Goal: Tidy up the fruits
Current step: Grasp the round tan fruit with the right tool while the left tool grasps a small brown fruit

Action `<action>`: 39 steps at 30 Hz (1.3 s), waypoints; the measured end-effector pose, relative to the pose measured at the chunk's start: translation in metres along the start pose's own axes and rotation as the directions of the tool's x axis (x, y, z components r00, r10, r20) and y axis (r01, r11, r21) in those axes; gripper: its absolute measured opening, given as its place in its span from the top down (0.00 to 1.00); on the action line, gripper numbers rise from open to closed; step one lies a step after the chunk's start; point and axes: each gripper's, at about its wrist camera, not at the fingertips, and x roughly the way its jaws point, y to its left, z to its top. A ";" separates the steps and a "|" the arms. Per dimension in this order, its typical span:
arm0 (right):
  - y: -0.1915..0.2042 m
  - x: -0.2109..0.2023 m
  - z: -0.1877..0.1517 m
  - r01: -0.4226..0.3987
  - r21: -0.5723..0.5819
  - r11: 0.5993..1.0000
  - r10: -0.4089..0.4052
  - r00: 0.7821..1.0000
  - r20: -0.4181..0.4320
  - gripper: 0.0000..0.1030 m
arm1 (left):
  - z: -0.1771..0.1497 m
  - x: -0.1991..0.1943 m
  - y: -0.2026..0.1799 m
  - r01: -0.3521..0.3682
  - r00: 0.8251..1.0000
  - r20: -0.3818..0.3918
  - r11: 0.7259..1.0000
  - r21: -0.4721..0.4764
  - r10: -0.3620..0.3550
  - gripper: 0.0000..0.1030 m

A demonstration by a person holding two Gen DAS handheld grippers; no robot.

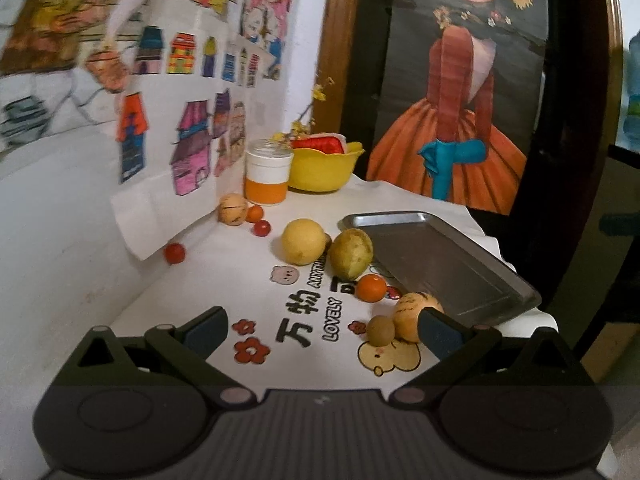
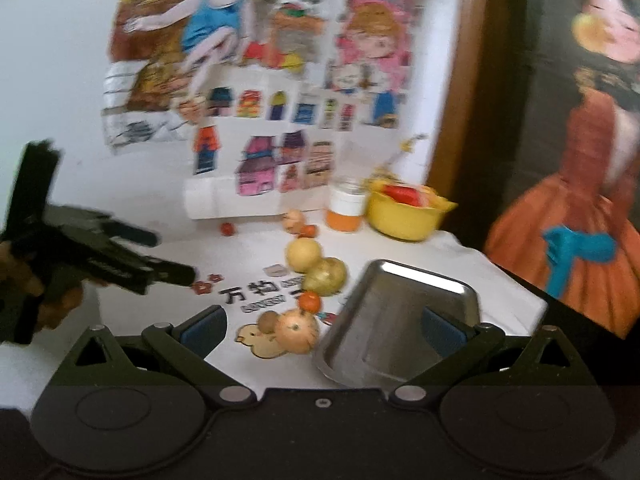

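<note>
White printed tablecloth [image 1: 248,280], drawing-covered wall [image 1: 180,80]

Fruit lies loose on the surface [image 1: 248,280] left of the tray [image 1: 440,264].

Two large fruits [image 1: 304,241] sit side by side just left of the tray's far end. A tangerine [image 1: 371,288] lies nearer, beside the tray's edge. At the back stand a jar [image 1: 267,174] and, right of it, a bowl [image 1: 320,170]; small fruits [image 1: 262,228] lie before the jar.
</note>
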 end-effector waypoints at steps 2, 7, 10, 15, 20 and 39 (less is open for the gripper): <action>-0.002 0.011 0.008 -0.050 -0.055 0.997 0.048 0.998 -0.033 0.00 | 0.004 0.008 -0.003 0.003 1.000 -0.015 1.000 0.018 -0.003 0.00; -0.005 0.040 0.021 -0.190 -0.180 0.965 0.166 0.976 -0.139 0.00 | 0.008 0.028 -0.006 0.046 0.996 -0.078 0.998 0.039 -0.043 0.00; -0.010 0.056 0.023 -0.236 -0.248 0.940 0.194 0.964 -0.179 0.01 | 0.007 0.041 -0.009 0.067 0.992 -0.107 0.996 0.057 -0.061 0.00; -0.024 0.085 0.017 -0.294 -0.283 0.913 0.234 0.945 -0.227 0.01 | 0.002 0.064 -0.016 0.081 0.987 -0.148 0.991 0.109 -0.064 0.00; -0.026 0.113 0.004 -0.328 -0.318 0.889 0.255 0.934 -0.250 0.04 | 0.000 0.087 -0.015 0.068 0.980 -0.196 0.990 0.125 -0.042 0.00; -0.019 0.170 -0.025 -0.389 -0.367 0.845 0.315 0.917 -0.246 0.41 | -0.002 0.121 -0.021 0.173 0.958 -0.261 0.966 0.193 -0.120 0.26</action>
